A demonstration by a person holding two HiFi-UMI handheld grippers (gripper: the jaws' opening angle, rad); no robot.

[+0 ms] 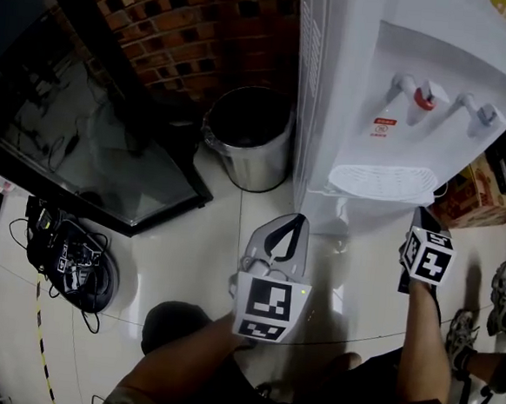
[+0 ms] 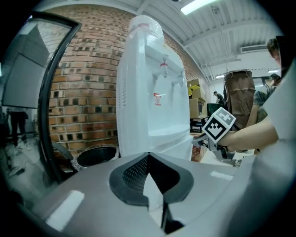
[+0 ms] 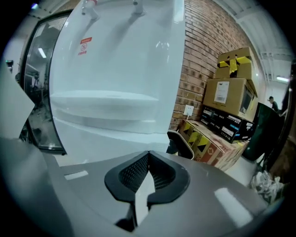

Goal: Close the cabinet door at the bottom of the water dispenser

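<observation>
The white water dispenser (image 1: 366, 92) stands at the upper right against a brick wall. Its drip tray (image 1: 383, 181) overhangs the lower front, so the head view hides most of the cabinet door. In the right gripper view the white lower panel (image 3: 101, 141) lies just past the jaws; I cannot tell whether it is ajar. My right gripper (image 1: 419, 213) (image 3: 148, 152) is shut and empty, close in front of the dispenser's right side. My left gripper (image 1: 299, 218) (image 2: 148, 155) is also shut and empty. It points at the dispenser's (image 2: 143, 92) left front corner from a short way off.
A steel bin (image 1: 249, 135) with a black liner stands left of the dispenser. A black-framed glass panel (image 1: 92, 141) leans at the left, with a cable bundle (image 1: 70, 256) on the floor. Cardboard boxes (image 3: 231, 97) are stacked to the right. A bystander's shoes (image 1: 488, 311) are at the far right.
</observation>
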